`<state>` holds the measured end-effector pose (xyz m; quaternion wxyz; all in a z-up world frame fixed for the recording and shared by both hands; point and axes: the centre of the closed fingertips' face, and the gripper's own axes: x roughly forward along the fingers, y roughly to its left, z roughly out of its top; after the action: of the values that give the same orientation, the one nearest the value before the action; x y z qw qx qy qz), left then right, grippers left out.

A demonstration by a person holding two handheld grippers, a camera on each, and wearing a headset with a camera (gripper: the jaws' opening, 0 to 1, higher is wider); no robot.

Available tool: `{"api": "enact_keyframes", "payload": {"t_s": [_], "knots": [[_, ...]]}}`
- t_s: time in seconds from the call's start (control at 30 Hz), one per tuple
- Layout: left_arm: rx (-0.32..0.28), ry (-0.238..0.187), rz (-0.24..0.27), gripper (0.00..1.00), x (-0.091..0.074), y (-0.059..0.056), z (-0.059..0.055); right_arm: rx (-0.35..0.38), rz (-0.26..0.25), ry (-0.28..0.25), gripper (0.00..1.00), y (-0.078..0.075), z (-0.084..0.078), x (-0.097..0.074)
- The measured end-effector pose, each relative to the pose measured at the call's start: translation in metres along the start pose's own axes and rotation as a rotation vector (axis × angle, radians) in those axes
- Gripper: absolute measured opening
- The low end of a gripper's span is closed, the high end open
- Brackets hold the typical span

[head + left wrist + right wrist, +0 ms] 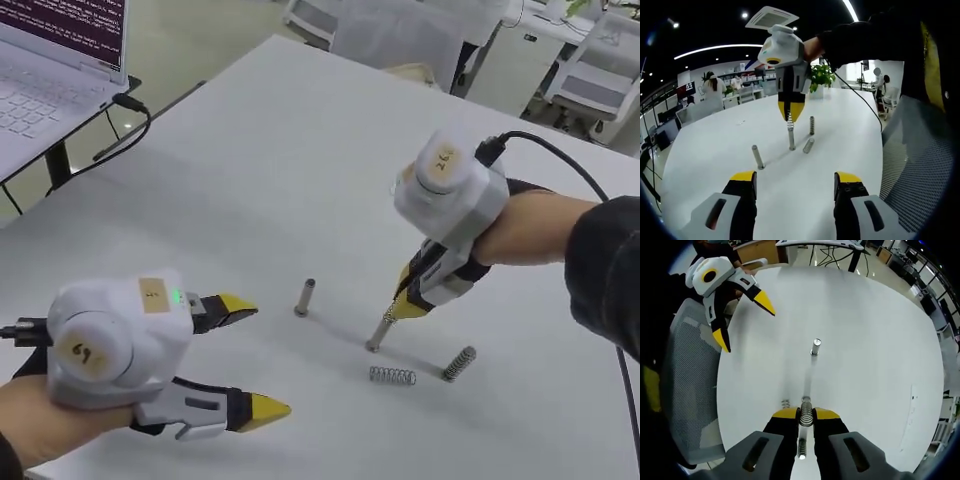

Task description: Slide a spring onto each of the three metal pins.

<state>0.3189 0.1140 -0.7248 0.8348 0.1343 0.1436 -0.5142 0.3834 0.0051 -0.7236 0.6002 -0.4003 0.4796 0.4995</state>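
My right gripper [404,306] is shut on a small spring [789,118] and holds it at the top of a leaning metal pin [378,335]. In its own view the spring [806,416] sits pinched between the yellow tips of the right gripper [806,412]. A second pin [305,297] stands free to the left, and it is the pin [815,346] ahead of those tips. Two loose springs [392,376] [459,363] lie on the white table [250,180] in front of the held pin. My left gripper [255,357] hovers open and unloaded at the near left.
A laptop [60,60] with a cable [130,125] sits on a stand off the table's far left corner. Office chairs [600,70] stand beyond the far edge. The table's right edge and a mesh chair [920,160] lie close to the work.
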Motion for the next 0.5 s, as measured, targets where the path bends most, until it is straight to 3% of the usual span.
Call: {"api": "enact_keyframes", "payload": {"t_s": [0.5], "knots": [[-0.002, 0.0, -0.007, 0.58, 0.003, -0.001, 0.0, 0.008, 0.006, 0.013, 0.08, -0.002, -0.005, 0.018]]}}
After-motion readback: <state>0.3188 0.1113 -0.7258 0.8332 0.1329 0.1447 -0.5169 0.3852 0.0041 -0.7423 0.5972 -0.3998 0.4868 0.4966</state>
